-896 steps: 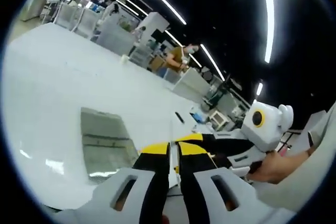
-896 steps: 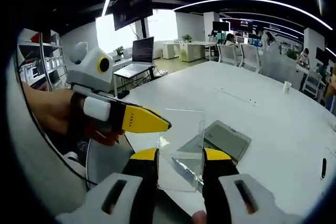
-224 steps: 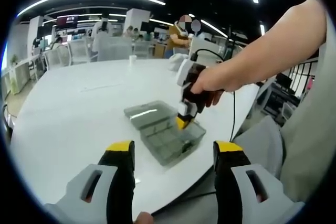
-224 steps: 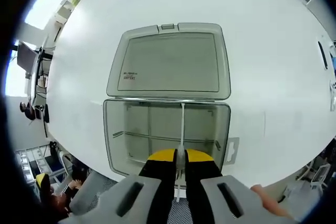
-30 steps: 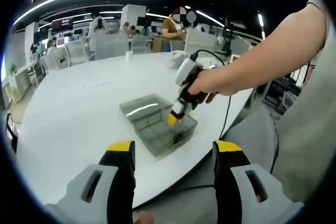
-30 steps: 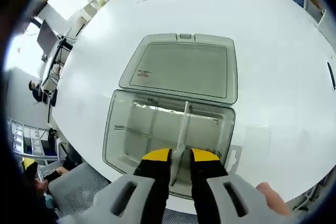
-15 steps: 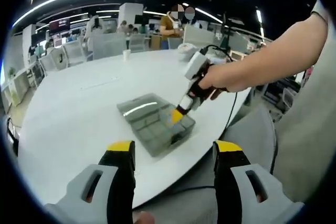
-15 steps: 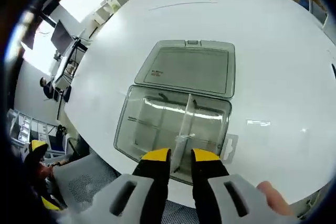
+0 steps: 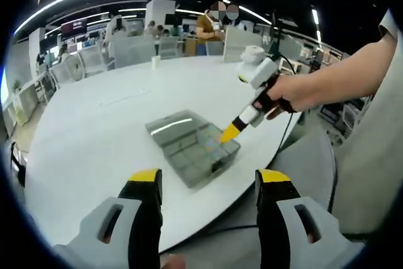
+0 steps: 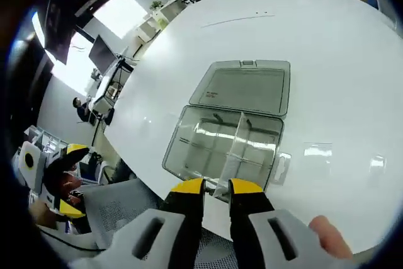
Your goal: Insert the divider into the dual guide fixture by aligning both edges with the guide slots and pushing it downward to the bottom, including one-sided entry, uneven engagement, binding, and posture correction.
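The right gripper point(image 10: 216, 187) has lifted off the divider point(image 10: 236, 143), jaws nearly closed on nothing; the left gripper point(image 9: 208, 184) gapes wide, well short of the fixture point(image 9: 194, 149).

In the right gripper view the near wall of the clear box point(image 10: 223, 149) is hidden behind the right gripper point(image 10: 216, 187), so I cannot tell if the divider point(image 10: 236, 146) sits at the bottom. In the left gripper view the box compartments are too small to tell.
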### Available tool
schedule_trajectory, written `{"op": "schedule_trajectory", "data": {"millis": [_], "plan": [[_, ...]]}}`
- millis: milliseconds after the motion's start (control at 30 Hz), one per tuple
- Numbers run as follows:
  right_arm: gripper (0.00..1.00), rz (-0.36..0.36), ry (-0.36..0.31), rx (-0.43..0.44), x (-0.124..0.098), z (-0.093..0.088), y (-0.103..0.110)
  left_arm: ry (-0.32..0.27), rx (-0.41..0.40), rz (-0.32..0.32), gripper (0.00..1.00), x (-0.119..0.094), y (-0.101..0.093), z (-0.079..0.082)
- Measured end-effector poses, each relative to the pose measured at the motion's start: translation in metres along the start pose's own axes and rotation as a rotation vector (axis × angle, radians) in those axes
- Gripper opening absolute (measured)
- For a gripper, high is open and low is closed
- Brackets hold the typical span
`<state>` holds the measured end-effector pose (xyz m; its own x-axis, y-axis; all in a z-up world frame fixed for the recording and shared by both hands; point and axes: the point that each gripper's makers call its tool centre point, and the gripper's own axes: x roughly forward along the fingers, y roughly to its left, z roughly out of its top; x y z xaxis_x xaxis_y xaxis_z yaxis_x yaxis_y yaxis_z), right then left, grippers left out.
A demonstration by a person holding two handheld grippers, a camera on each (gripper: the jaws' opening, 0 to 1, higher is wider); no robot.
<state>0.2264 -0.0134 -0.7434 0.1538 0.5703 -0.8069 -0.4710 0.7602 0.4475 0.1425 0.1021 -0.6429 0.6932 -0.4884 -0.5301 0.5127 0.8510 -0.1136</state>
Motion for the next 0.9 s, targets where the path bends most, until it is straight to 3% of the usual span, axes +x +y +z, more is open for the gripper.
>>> {"op": "schedule_trajectory", "data": {"millis": [500, 633, 900], "plan": [[0.17, 0.124, -0.095, -0.184, -0.018, -0.008, 0.009, 0.024, -0.011, 0.024, 0.58, 0.004, 0.01, -0.002], [0.2, 0.143, -0.139, -0.259, -0.024, -0.009, 0.009, 0.035, -0.014, 0.024, 0.58, 0.006, 0.01, -0.006], [0.31, 0.182, -0.243, -0.295, -0.043, -0.005, 0.008, 0.05, -0.025, 0.031, 0.59, 0.009, 0.014, -0.012]]}}
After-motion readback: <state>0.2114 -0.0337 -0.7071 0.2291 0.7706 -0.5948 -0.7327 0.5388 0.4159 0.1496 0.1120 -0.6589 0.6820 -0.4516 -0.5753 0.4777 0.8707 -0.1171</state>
